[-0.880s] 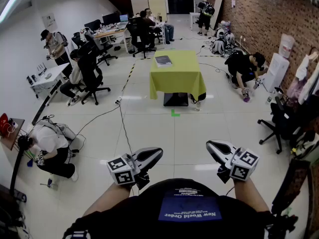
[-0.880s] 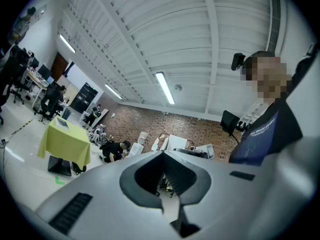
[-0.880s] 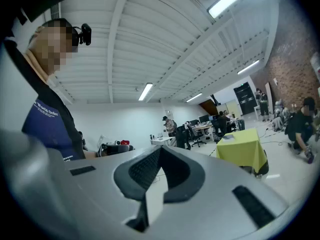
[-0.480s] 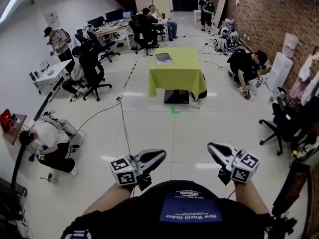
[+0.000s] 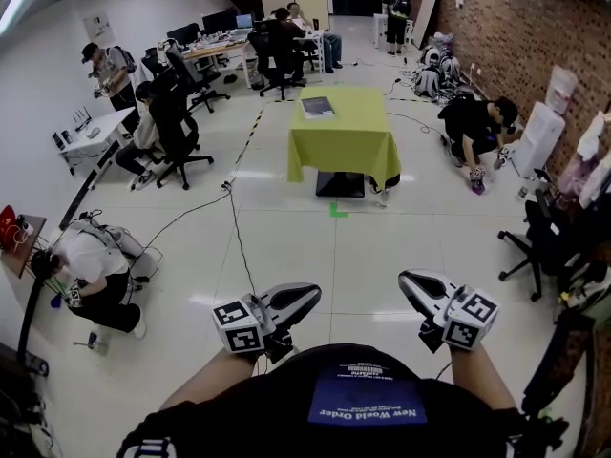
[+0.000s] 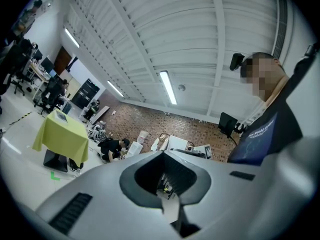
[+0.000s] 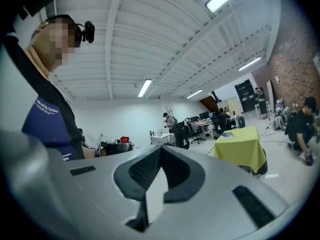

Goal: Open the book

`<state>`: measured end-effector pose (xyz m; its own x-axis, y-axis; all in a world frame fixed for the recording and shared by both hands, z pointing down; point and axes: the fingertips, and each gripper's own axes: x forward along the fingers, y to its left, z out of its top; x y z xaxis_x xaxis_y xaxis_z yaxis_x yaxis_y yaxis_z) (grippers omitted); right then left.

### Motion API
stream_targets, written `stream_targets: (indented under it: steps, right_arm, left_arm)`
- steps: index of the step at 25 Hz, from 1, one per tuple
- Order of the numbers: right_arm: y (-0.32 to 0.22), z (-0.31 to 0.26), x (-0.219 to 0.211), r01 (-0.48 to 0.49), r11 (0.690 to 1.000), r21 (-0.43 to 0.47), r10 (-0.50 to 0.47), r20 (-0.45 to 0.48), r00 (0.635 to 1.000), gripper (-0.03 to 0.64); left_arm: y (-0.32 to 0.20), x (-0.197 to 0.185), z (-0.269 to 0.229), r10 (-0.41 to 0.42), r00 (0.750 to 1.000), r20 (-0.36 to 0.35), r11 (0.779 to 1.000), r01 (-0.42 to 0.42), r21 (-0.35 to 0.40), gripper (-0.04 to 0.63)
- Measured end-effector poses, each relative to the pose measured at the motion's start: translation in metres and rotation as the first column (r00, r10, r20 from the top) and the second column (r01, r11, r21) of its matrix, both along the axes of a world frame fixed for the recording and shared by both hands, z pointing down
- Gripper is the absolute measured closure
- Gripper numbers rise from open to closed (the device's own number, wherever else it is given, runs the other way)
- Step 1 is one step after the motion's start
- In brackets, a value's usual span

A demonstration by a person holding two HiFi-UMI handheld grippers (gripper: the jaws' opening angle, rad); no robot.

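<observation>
Two grippers up front, both with nothing in them. The left gripper (image 5: 307, 297) is a smooth grey-and-white shell with a black-and-white marker cube at its back. Its jaws are pressed together at the tips, and only a diamond-shaped hollow lined with ribbed dark pads shows between them. Same on the right gripper (image 5: 407, 280): jaws closed, pads meeting, nothing pinched.

Now the book (image 5: 317, 107). It's a thin, flat, dark grey rectangle with its cover down, lying near the far left corner of a square table (image 5: 366, 113). That's well apart from both grippers, out across the room. A yellow-green cloth (image 5: 344, 151) drapes the table, hanging in soft folds to sharp corners.

Between here and there is glossy pale tiled floor (image 5: 382, 246) with a small green tape mark (image 5: 336, 213) just in front of the table. A rough red brick wall (image 5: 506, 36) runs along the right.
</observation>
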<state>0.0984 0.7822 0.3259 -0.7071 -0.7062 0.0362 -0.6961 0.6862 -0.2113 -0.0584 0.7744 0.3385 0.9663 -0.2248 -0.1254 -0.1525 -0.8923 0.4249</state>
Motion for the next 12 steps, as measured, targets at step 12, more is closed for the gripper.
stream_targets:
  steps: [12]
  right_arm:
    - [-0.133, -0.041, -0.098, -0.076, 0.995, 0.067, 0.077, -0.012, 0.997, 0.629]
  left_arm:
    - [-0.154, -0.107, -0.03, 0.056, 0.998, -0.033, 0.997, -0.054, 0.046, 0.589]
